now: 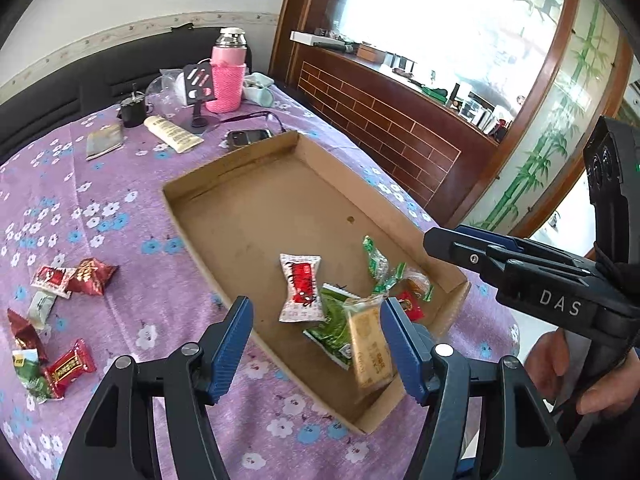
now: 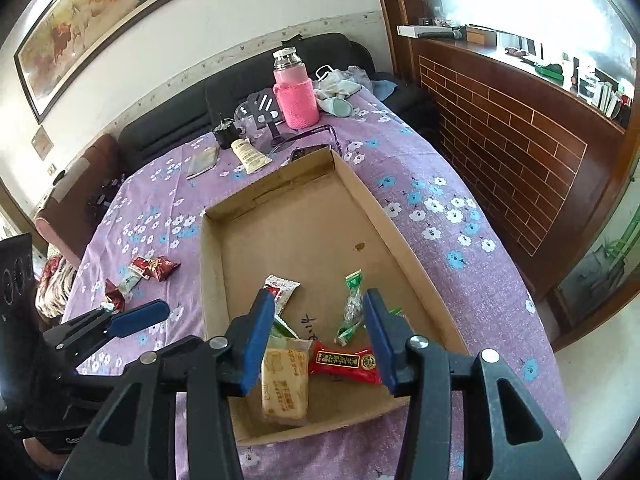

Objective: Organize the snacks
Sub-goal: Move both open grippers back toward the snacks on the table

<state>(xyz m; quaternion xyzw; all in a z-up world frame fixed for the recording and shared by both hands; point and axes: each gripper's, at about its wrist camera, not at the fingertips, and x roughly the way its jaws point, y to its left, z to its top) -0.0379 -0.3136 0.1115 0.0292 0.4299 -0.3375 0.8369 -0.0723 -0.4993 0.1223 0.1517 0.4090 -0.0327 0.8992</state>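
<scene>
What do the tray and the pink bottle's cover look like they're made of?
The tray looks like plain brown corrugated cardboard, matte, with folded walls and raw edges. The pink bottle's cover appears to be knitted or crocheted yarn, judging by its looped texture.

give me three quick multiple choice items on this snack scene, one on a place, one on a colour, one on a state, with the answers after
1. Where does the yellow biscuit pack lie?
A. in the cardboard tray
B. on the sofa
C. beside the bottle

2. What colour is the knitted sleeve on the bottle?
A. green
B. pink
C. white

3. How does the right gripper stand?
A. shut on a snack
B. open, holding nothing
C. out of view

Answers:
1 A, it rests on the tray floor near the front wall.
2 B, the sleeve is bright pink.
3 B, its blue pads stand apart above the snacks.
</scene>
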